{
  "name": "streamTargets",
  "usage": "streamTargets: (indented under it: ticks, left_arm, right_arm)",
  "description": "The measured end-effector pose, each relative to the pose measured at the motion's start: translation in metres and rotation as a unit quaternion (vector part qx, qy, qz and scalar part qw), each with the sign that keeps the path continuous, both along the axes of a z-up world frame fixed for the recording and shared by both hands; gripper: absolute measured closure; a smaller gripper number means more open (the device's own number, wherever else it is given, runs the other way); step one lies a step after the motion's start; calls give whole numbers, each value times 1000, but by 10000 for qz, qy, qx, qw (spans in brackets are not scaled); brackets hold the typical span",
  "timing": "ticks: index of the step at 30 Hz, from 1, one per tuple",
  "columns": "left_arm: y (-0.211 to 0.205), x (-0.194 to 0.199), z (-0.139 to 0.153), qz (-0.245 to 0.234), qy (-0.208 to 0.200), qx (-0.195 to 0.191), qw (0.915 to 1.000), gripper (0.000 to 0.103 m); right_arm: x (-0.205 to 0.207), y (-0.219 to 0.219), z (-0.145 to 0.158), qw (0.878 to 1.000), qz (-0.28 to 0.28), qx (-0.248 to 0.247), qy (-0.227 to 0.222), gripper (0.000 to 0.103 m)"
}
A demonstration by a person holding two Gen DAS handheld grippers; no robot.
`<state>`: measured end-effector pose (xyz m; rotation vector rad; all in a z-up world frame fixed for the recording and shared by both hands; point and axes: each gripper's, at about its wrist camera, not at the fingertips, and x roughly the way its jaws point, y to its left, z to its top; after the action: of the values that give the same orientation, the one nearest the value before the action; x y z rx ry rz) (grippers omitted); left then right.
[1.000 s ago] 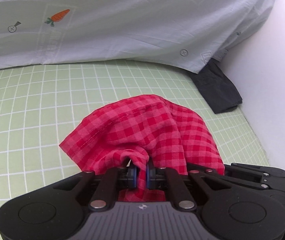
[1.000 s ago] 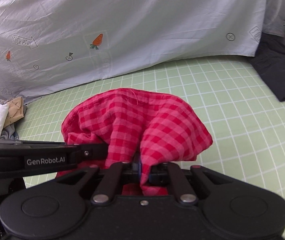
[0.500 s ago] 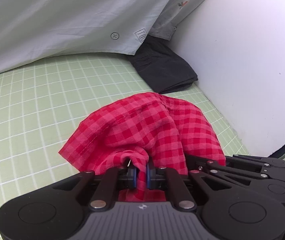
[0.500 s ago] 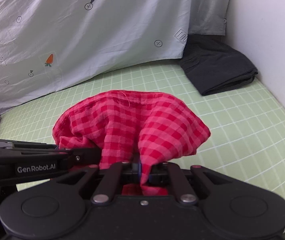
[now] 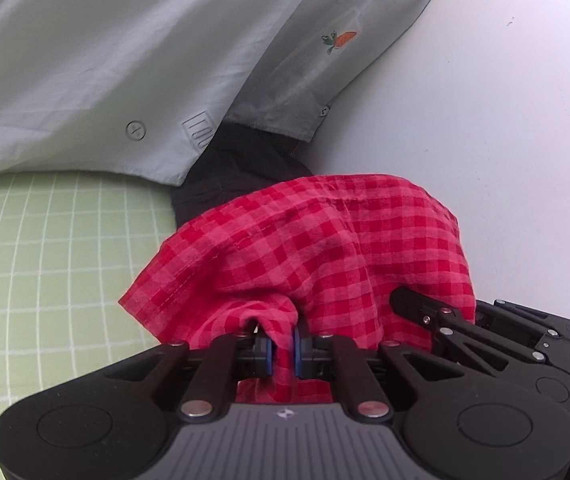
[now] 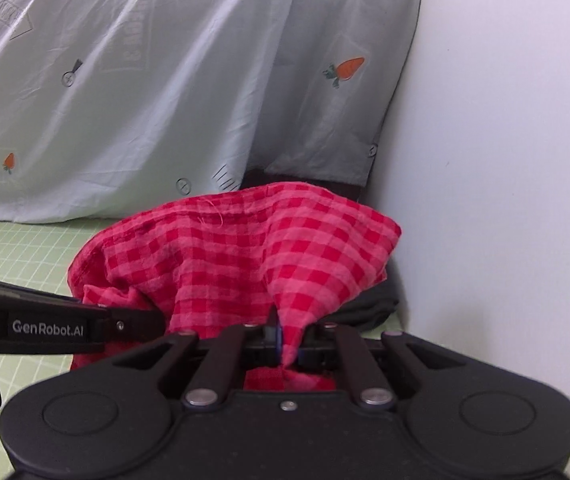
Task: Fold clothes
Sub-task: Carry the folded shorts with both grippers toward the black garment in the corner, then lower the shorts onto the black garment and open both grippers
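Both tools are clamped on the red-and-pink checked cotton cloth (image 5: 305,248): the left tool (image 5: 283,346) and the right tool (image 6: 285,344) each pinch a bunched edge, so it droops between them above the green gridded bench (image 5: 45,264). It looks light, limp and easily creased; hems suit gripping best. Beyond lies a folded black garment (image 5: 237,160), then a pale grey carrot-print sheet (image 6: 165,80). The white wall (image 6: 505,160) crowds the right; open room lies left.
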<state>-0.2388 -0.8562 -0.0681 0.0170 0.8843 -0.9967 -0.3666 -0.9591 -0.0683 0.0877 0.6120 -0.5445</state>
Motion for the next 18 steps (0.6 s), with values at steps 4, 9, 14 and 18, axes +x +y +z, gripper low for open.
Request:
streamTargets:
  ticks: [4, 9, 14, 18]
  left_arm:
    - [-61, 33, -1, 75, -391, 3, 9992, 93]
    - [-112, 83, -17, 426, -606, 280, 9969, 82]
    - [-134, 126, -57, 1121, -537, 1019, 9870, 33]
    - [-119, 130, -72, 954, -329, 1262, 9869, 30]
  right_arm:
    - [42, -56, -5, 9994, -92, -294, -176, 96]
    - [106, -118, -28, 9994, -60, -266, -196, 95]
    - [146, -152, -77, 9982, -406, -227, 370, 44]
    - [139, -150, -84, 9984, -510, 109, 198, 21]
